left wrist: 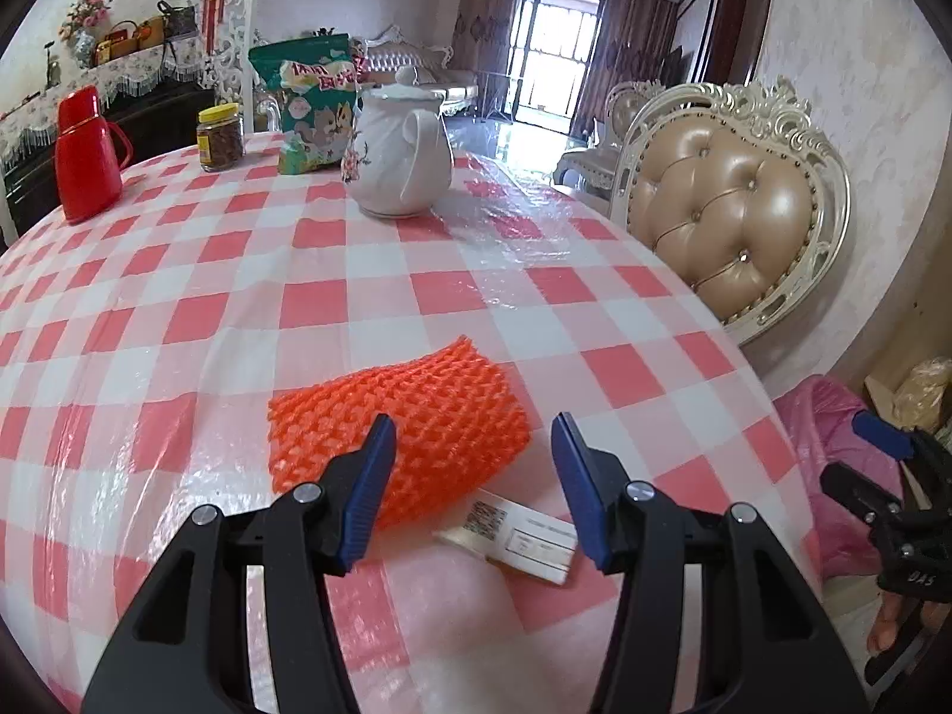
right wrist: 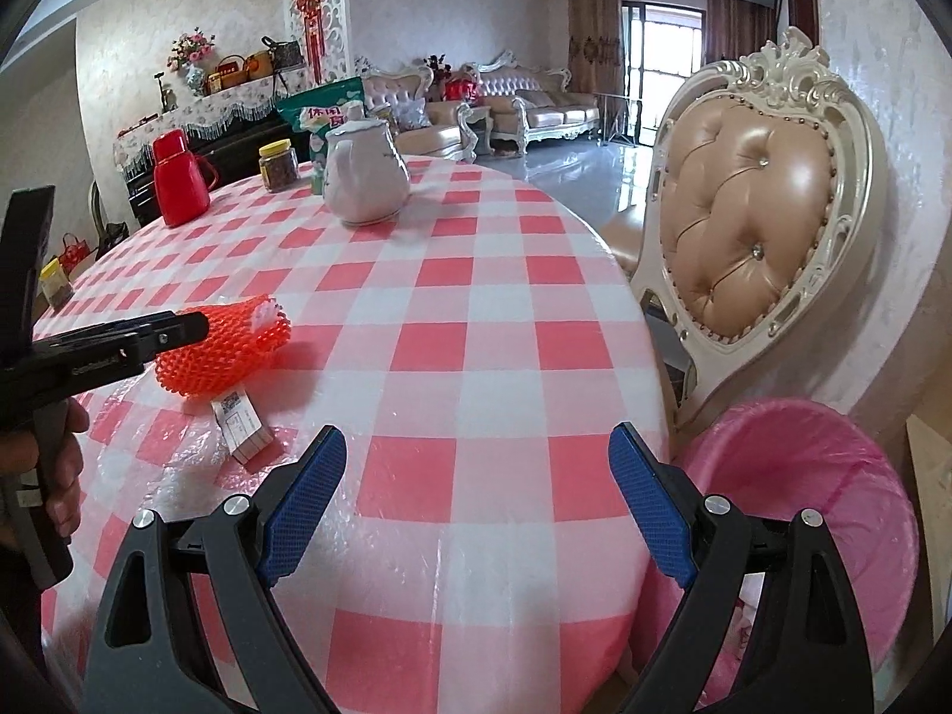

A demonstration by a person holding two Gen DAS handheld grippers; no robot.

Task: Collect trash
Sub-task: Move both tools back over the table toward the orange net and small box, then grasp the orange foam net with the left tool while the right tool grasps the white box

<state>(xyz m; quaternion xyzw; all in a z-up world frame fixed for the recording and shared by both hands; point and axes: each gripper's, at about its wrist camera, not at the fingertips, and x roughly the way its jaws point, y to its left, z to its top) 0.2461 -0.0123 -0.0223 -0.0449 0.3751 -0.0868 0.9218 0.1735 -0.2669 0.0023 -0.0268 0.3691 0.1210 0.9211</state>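
An orange foam net (left wrist: 410,434) lies on the red-and-white checked table (left wrist: 357,285), with a small white labelled box (left wrist: 514,535) just in front of it. My left gripper (left wrist: 473,434) is open, hovering right above the near edge of the net and the box. In the right wrist view the net (right wrist: 238,345) and the box (right wrist: 241,425) lie at the left, with the left gripper (right wrist: 172,324) over the net. My right gripper (right wrist: 479,446) is open and empty above the table's near right edge, next to a bin lined with a pink bag (right wrist: 833,511).
A white teapot (left wrist: 401,154), a green snack bag (left wrist: 312,113), a yellow-lidded jar (left wrist: 220,140) and a red thermos (left wrist: 86,154) stand at the far side of the table. A cream tufted chair (left wrist: 732,208) stands at the right, beside the bin (left wrist: 833,476).
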